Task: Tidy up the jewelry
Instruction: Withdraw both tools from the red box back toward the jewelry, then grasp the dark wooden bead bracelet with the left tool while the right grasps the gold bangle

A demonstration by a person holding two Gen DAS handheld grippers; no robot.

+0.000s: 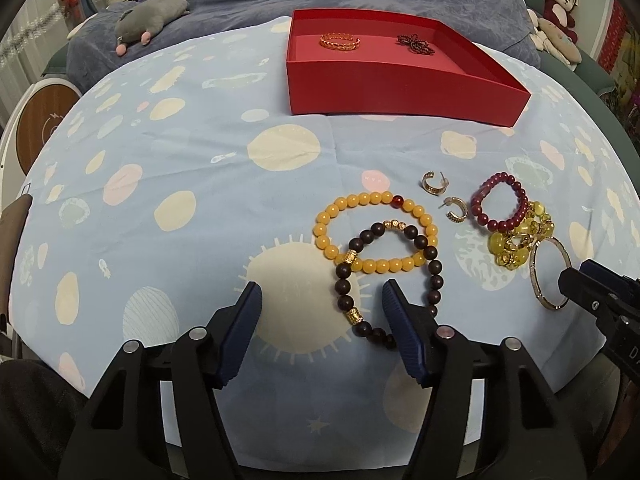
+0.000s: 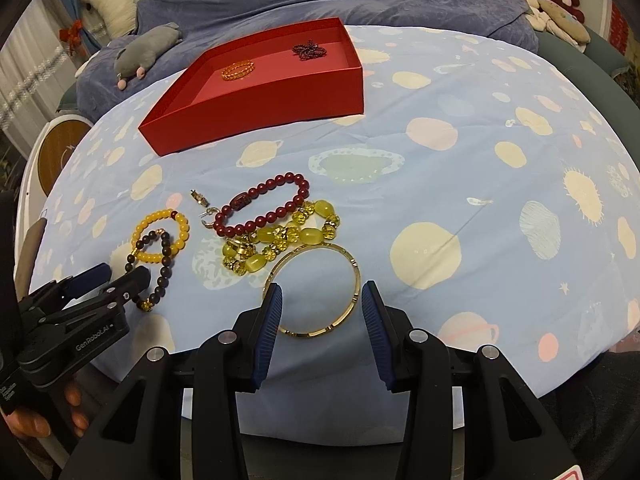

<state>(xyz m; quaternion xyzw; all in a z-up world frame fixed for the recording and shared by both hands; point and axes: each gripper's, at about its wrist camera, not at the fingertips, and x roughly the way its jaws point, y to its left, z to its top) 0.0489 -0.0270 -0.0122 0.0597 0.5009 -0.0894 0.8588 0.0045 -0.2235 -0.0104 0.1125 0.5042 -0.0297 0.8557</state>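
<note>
Spread over a blue planet-print cloth (image 1: pixel 180 140), with a red box (image 1: pixel 384 92) at the far side already holding a gold chain bracelet (image 1: pixel 340 41) and a dark beaded piece (image 1: pixel 416 43). Loose and nearer: a gold bangle (image 2: pixel 316 292), flat, round, no real long axis, far edge touching a yellow crystal bracelet (image 2: pixel 280 240); a dark wooden-bead bracelet (image 1: pixel 384 276), an oval running near to far, lapped over a yellow bead bracelet (image 1: pixel 372 232). Right gripper (image 2: pixel 320 312) open, pads astride the bangle's near half without visible contact. Left gripper (image 1: pixel 320 312) open too, jaws empty of any pinch, the dark beads' near-left arc lying between them. Best done, probably: lower squarely, pinch one thin section of rim or strand rather than span the ring, lift straight up to avoid dragging neighbours. Smallest, between the groups: two hoop earrings (image 1: pixel 444 198), posts sideways.
</note>
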